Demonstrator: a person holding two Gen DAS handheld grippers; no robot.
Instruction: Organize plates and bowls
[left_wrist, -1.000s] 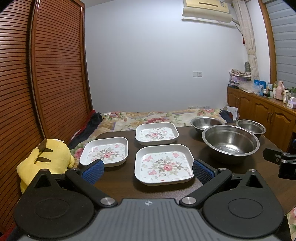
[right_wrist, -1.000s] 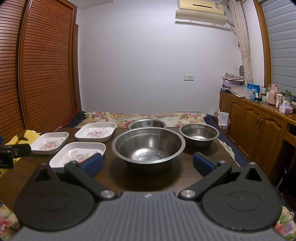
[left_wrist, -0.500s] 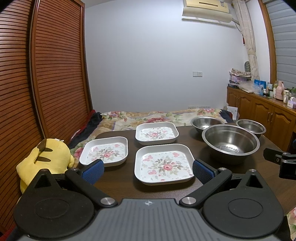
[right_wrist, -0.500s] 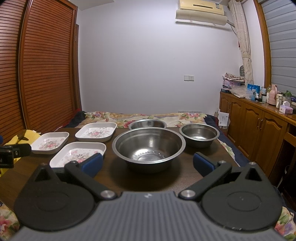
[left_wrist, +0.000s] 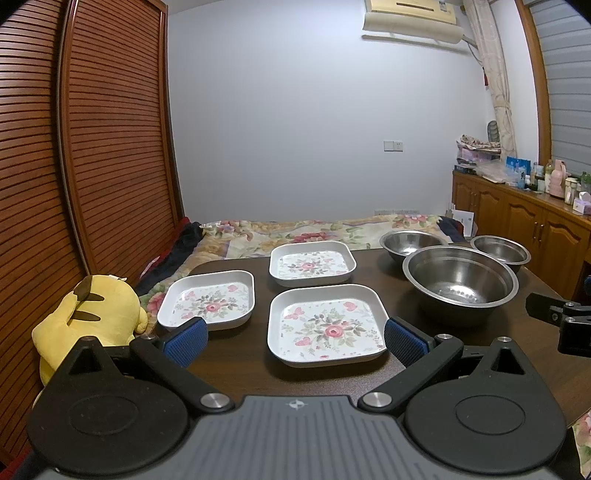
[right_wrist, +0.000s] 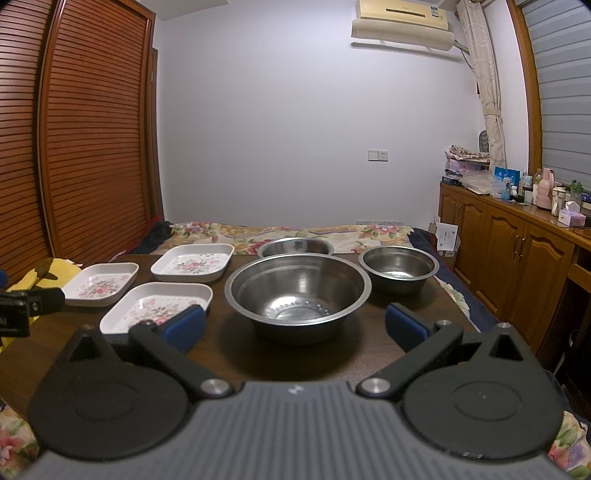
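Note:
Three square white plates with flower prints lie on the dark table (left_wrist: 240, 354): a near plate (left_wrist: 327, 325), a left plate (left_wrist: 210, 303) and a far plate (left_wrist: 312, 264). To their right stand three steel bowls: a large bowl (right_wrist: 297, 290), a small bowl (right_wrist: 399, 264) at its right and a third bowl (right_wrist: 295, 246) behind. My left gripper (left_wrist: 293, 341) is open and hovers just before the near plate. In front of the large bowl hangs my right gripper (right_wrist: 295, 326), open and holding nothing.
A yellow plush toy (left_wrist: 86, 317) sits off the table's left edge. A bed with a floral cover (left_wrist: 314, 229) lies behind the table. Wooden cabinets (right_wrist: 517, 254) with bottles on top run along the right wall, and slatted wooden doors (left_wrist: 92, 147) fill the left.

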